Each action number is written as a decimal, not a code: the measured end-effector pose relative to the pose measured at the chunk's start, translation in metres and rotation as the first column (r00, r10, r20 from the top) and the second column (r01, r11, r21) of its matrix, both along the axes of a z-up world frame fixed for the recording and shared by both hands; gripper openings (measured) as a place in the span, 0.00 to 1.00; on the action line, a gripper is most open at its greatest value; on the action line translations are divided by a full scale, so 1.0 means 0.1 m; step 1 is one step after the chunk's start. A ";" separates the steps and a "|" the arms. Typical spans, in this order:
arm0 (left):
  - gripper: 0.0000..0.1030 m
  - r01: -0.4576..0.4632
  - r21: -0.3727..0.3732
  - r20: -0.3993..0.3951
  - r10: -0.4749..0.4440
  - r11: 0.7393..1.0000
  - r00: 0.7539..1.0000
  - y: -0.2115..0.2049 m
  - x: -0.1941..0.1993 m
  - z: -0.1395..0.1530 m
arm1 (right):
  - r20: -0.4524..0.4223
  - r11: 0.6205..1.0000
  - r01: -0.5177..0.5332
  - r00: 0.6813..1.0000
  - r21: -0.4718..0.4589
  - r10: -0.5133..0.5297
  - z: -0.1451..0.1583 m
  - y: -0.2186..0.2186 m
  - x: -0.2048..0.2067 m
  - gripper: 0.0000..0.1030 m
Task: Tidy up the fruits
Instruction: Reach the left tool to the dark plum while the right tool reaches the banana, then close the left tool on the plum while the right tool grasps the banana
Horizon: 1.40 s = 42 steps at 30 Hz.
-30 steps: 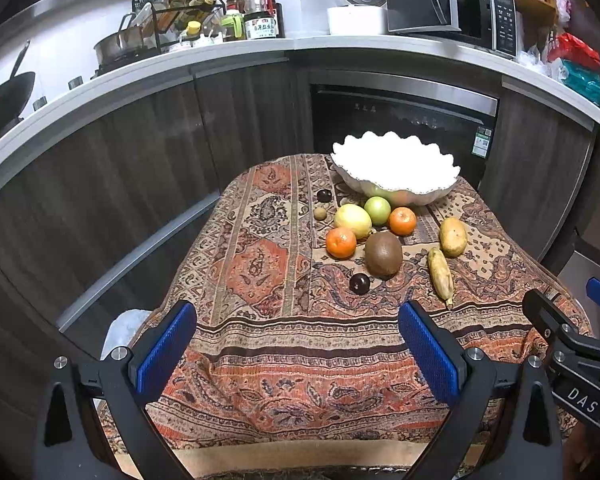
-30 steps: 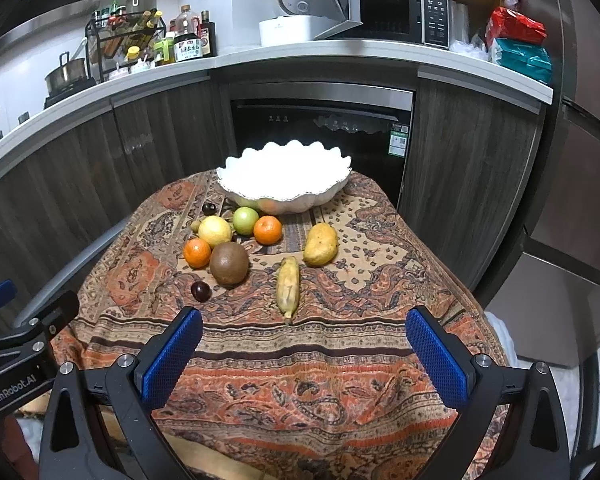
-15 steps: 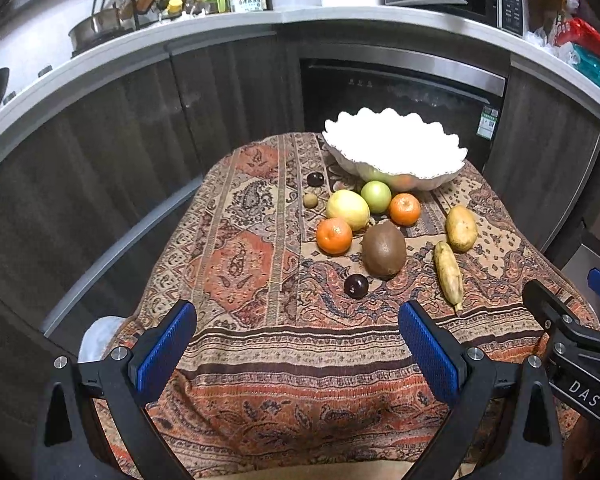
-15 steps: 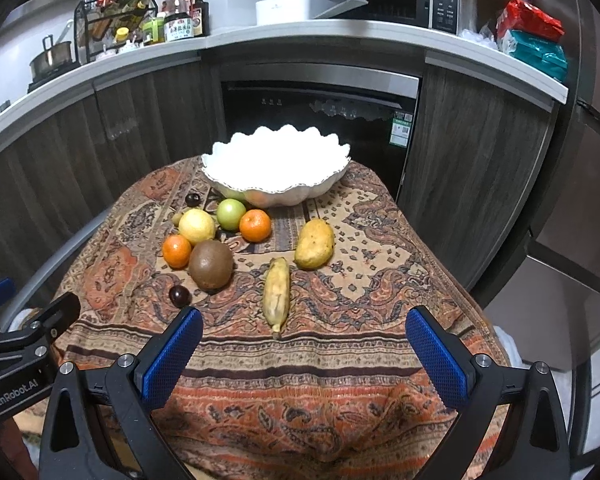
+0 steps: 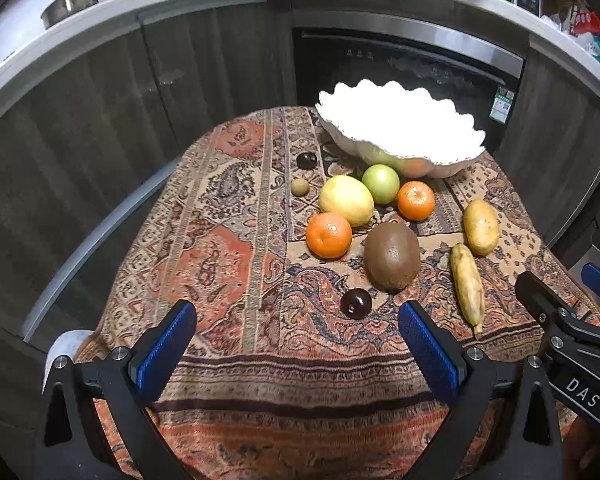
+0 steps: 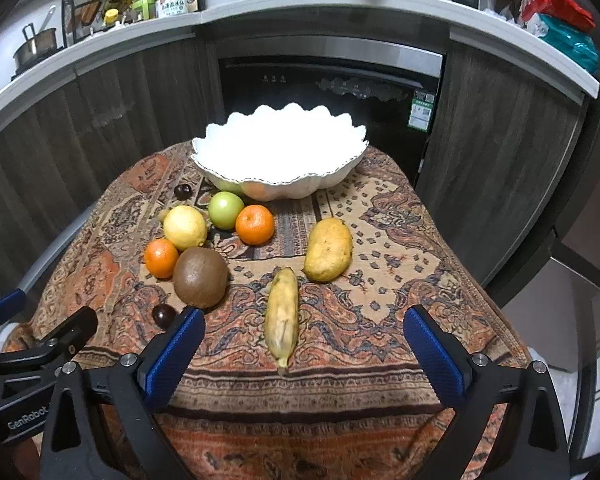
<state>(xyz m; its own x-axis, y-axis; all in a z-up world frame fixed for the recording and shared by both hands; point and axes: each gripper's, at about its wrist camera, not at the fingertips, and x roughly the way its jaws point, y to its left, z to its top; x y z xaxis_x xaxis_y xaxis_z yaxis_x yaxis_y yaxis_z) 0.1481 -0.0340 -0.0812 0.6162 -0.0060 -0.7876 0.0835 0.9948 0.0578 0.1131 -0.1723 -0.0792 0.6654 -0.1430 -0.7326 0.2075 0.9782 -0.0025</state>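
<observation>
I see both grippers, left and right, with fingers spread wide, gripping nothing, over the bench's near edge. Landmark: white bowl at the far edge. Fruit lies just in front of it: kiwi, banana, mango. Bare cloth remains right of the mango. The bowl's inside is washed out; contents unreadable.

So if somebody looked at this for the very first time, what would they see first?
Probably the big white scalloped bowl glowing at the far end of the patterned tablecloth. Next come the fruits spread in front of it: two oranges, a lemon, a green apple, a brown kiwi and a banana. The right gripper hovers open near the banana.
</observation>
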 end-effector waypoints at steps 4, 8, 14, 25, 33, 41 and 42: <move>0.99 0.017 0.004 -0.035 -0.017 1.000 0.999 -0.07 0.13 -0.16 | -0.028 1.000 0.012 1.000 -0.003 -0.012 -0.13 -0.06 0.09 0.95; 0.94 0.043 -0.001 -0.082 -0.043 0.999 0.996 -0.15 0.25 -0.33 | -0.050 1.000 0.022 0.999 0.006 -0.021 -0.23 -0.13 0.17 0.93; 0.83 0.076 0.026 -0.106 -0.073 0.997 0.992 -0.26 0.38 -0.53 | -0.086 0.998 0.055 0.995 0.010 -0.054 -0.45 -0.24 0.27 0.89; 0.63 0.107 0.002 -0.158 -0.105 0.994 0.982 -0.36 0.52 -0.82 | -0.118 0.997 0.066 0.991 0.050 -0.060 -0.68 -0.31 0.39 0.86; 0.39 0.122 -0.063 -0.129 -0.129 0.991 0.983 -0.36 0.53 -0.85 | -0.131 0.996 0.062 0.990 0.063 -0.054 -0.72 -0.31 0.41 0.86; 0.26 0.133 -0.065 -0.124 -0.140 0.989 0.982 -0.37 0.49 -0.83 | -0.122 0.996 0.066 0.991 0.068 -0.057 -0.70 -0.31 0.38 0.86; 0.26 0.130 -0.067 -0.125 -0.138 0.989 0.983 -0.35 0.49 -0.82 | -0.119 0.996 0.061 0.991 0.066 -0.053 -0.70 -0.29 0.38 0.86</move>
